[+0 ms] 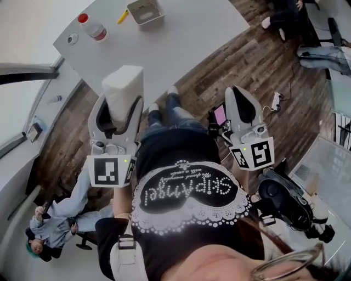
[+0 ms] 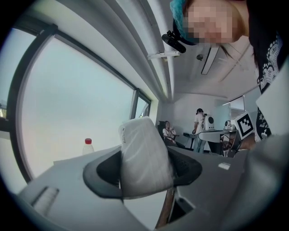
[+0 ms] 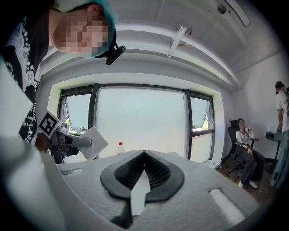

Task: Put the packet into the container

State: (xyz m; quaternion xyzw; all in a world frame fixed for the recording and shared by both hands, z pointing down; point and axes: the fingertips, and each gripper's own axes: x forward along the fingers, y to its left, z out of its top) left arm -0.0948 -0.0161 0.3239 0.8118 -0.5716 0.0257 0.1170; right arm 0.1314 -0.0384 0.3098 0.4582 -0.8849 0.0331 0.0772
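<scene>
My left gripper [image 1: 122, 104] is shut on a white packet [image 1: 124, 88], which stands up out of the jaws just short of the near edge of the grey table [image 1: 186, 49]. In the left gripper view the packet [image 2: 143, 155] fills the gap between the dark pads. The grey square container [image 1: 146, 12] sits at the table's far side, well beyond the packet. My right gripper [image 1: 241, 90] hangs over the wooden floor to the right, and in the right gripper view its jaws [image 3: 143, 155] meet with nothing between them. That view also shows the packet [image 3: 94, 142] at the left.
A red-capped bottle [image 1: 92, 26], a yellow item [image 1: 123, 16] and a small round object [image 1: 73, 38] lie on the table's far left. A person [image 1: 55, 225] sits on a chair at lower left. Dark equipment [image 1: 285, 200] stands on the floor at right.
</scene>
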